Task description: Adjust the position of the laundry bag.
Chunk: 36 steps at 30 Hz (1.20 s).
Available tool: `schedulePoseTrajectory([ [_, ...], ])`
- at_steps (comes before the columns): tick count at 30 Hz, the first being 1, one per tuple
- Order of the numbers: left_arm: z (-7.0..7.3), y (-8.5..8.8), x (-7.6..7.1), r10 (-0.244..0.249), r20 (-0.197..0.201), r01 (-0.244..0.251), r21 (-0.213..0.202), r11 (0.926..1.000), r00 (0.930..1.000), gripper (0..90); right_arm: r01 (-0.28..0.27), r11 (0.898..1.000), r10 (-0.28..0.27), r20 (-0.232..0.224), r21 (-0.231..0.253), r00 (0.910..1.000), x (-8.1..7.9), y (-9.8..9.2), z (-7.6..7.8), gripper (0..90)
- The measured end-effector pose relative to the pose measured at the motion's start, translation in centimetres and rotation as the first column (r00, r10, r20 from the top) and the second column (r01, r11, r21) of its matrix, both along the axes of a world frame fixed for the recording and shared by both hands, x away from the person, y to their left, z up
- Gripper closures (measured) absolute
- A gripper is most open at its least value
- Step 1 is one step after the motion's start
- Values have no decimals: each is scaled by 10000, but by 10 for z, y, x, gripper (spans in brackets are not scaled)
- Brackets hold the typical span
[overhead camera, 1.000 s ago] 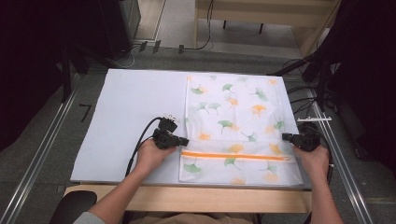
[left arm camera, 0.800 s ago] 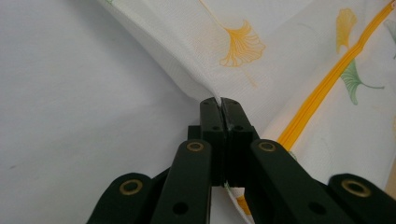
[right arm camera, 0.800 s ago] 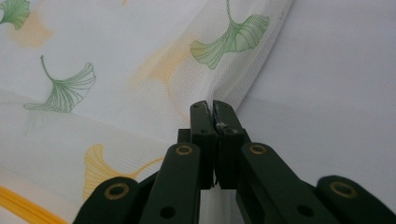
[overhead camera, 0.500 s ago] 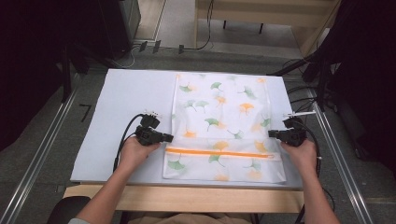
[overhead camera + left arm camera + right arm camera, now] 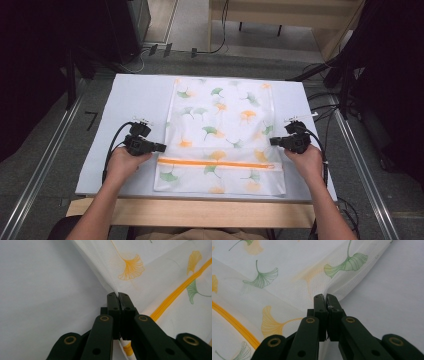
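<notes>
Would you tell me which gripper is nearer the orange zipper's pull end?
I cannot tell where the pull sits. The left gripper pinches the white leaf-printed mesh bag just above the orange zipper; the right gripper pinches the opposite edge slightly higher.

A white fine-mesh cloth bag printed with green and orange ginkgo leaves (image 5: 222,125) lies soft and semi-sheer, its weave plainly visible in both gripper views, with a smooth orange zipper band (image 5: 216,163) across it. It rests on a matt, smooth pale-grey sheet (image 5: 135,97) over a light wooden table edge (image 5: 200,212). The matt black plastic left gripper (image 5: 119,296) and right gripper (image 5: 325,298) carry brass-coloured metal rivets (image 5: 104,318). Glossy black cables (image 5: 114,142) trail from the left one.
</notes>
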<state>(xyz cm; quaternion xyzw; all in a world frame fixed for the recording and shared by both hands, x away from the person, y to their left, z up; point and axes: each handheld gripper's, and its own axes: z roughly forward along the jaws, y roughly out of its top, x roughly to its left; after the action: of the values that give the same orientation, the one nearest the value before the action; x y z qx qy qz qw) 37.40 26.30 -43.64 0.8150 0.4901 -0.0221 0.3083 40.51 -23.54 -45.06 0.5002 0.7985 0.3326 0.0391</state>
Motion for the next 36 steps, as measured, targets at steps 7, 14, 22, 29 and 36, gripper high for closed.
schedulePoseTrajectory([
  [7,3,22,-5,245,-92,-245,-53,9997,9997,893,-487,9988,487,-37,108,9988,1,20,-1,892],
  [14,4,40,-11,453,-167,-455,-76,9989,9988,893,-885,9961,885,128,-3,9960,1,39,-2,890],
  [22,2,47,-11,573,-230,-568,202,9982,9981,892,-1050,9945,1050,160,-15,9943,1,49,-4,890],
  [29,4,52,-12,837,-66,-837,-63,9965,9965,882,-1182,9930,1182,248,-34,9927,1,52,-4,886],
  [36,7,55,-12,1255,2,-1254,-483,9909,9921,641,-1026,9946,1030,300,-150,9942,3,49,-5,725],
])
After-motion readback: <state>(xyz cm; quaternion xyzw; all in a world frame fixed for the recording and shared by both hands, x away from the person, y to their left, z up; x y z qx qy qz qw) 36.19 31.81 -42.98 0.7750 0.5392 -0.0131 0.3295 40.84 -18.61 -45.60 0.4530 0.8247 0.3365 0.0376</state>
